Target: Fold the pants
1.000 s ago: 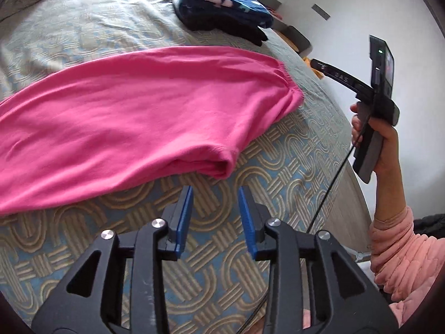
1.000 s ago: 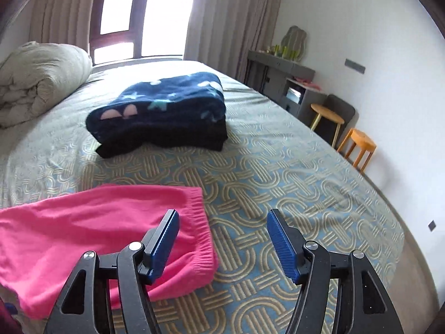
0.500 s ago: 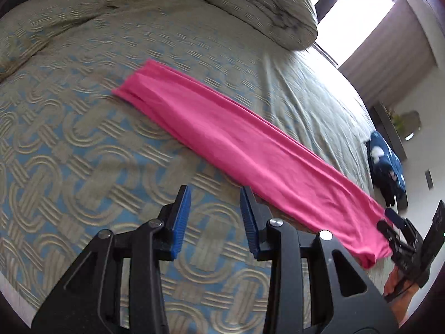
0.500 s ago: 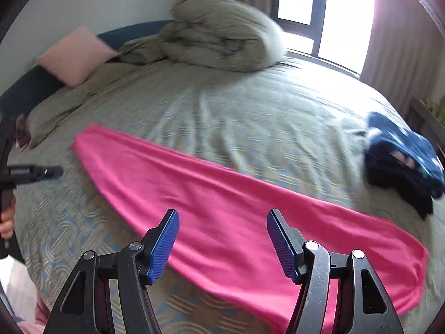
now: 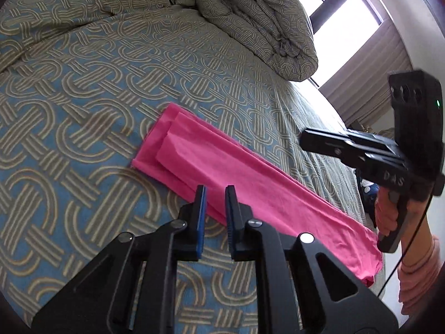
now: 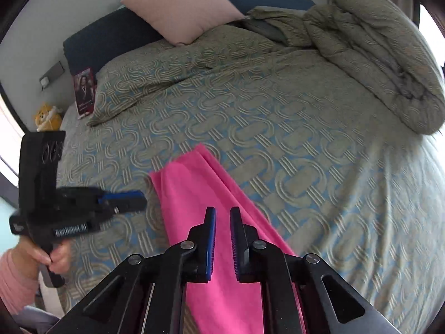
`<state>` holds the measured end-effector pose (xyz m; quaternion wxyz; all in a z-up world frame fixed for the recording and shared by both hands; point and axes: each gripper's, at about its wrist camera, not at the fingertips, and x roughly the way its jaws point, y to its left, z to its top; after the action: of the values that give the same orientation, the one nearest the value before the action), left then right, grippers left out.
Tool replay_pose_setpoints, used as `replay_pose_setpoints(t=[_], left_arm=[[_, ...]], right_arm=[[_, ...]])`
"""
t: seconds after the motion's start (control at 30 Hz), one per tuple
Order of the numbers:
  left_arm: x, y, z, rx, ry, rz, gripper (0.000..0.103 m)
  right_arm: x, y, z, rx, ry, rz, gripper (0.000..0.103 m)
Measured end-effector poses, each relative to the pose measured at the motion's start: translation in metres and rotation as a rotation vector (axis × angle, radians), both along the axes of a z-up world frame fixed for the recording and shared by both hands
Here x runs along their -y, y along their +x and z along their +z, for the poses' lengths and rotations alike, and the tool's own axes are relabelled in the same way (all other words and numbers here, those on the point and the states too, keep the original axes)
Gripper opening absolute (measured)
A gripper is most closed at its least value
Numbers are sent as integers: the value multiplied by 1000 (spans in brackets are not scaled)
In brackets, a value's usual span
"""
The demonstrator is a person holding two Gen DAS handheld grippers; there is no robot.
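Pants [image 5: 222, 172], pink, lie flat as a long narrow strip on the patterned bed cover [image 5: 83, 83], legs stacked one on the other. The left gripper [image 5: 215, 194] hovers over the strip's near edge, jaws narrow with a small gap, holding nothing. The right gripper [image 6: 222, 217] hovers above the strip, jaws likewise narrow and empty. A bunched duvet [image 6: 375, 50] lies beyond.

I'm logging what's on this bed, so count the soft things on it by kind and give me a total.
Pants: 1
Pillow: 1
Rolled duvet: 1
Total: 3
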<state>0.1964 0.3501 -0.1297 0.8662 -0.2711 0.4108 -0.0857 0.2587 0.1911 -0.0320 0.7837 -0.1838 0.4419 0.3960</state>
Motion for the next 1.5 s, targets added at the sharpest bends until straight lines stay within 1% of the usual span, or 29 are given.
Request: replay_pose_setpoints(t=[0.1,0.13,0.23,0.3,0.33,0.37,0.43,0.5,0.53,0.6,0.63,0.67,0.77,0.83,0.93,0.97,1.0,1.03,1.07,1.1,1.17,1.23,1.27,1.3,1.33,1.43,1.5], left_arm=[[-5,11,-7,-8,5,1,15],[-7,14,-8,-9,-1,2,15],[-14,20,-14,-18,-24,2,15],[-18,20,-16,-24,-19,10,15],[-20,20,-17,-28,-20,10,19],[-22,21,-19,-33,-25,12,25],[-25,19,-21,-36,-44,14,33],[-27,18,-21,-34,-52,10,33],[-26,17,-20,-33,-49,11,33],[-25,16,-18,-30,-42,10,33],[-26,15,-16,-28,-42,7,34],[-25,15,-16,-27,-40,3,35],[-26,18,-14,-29,-30,4,37],[-25,18,-13,-30,-28,7,38],[-22,20,-10,-23,-18,3,38],[-21,20,-9,-20,-10,0,38],[-20,22,-8,-18,-3,-4,38],[-20,21,-8,-18,2,-9,38],[-19,21,-8,-19,8,-13,39],[-18,21,-9,-21,11,-17,40],[-19,22,-10,-29,14,-20,45],[-19,21,-12,-31,12,-21,45],[-20,21,-12,-31,9,-21,45],[-20,20,-11,-30,6,-20,45],[-21,19,-12,-30,2,-19,45],[-22,17,-12,-29,-9,-17,45],[-24,14,-13,-30,-17,-17,45]], right_arm=[[-49,25,-22,-79,-39,102,10],[-62,28,-30,-99,-57,122,10],[-92,43,-49,-147,-101,147,11],[-102,50,-59,-188,-126,151,16],[-105,52,-61,-205,-130,150,20],[-107,55,-63,-212,-130,150,22],[-110,55,-68,-204,-145,157,26],[-113,56,-73,-217,-156,170,27],[-113,56,-76,-236,-154,168,27],[-114,58,-82,-244,-161,154,11],[-114,58,-83,-225,-173,140,3],[-112,57,-79,-214,-161,136,2],[-107,54,-62,-185,-84,128,2],[-107,55,-52,-176,-57,124,2],[-111,57,-51,-174,-92,135,6],[-115,57,-55,-193,-120,146,16],[-116,57,-59,-208,-150,152,20],[-116,58,-63,-210,-176,153,28],[-117,57,-67,-203,-198,153,31],[-117,57,-71,-199,-210,155,31],[-118,58,-79,-221,-210,153,33],[-118,61,-84,-235,-200,144,33],[-118,63,-84,-233,-192,139,31],[-117,63,-83,-227,-188,129,23],[-117,63,-81,-211,-187,119,2],[-116,57,-72,-167,-166,137,1],[-114,57,-63,-161,-127,130,1]])
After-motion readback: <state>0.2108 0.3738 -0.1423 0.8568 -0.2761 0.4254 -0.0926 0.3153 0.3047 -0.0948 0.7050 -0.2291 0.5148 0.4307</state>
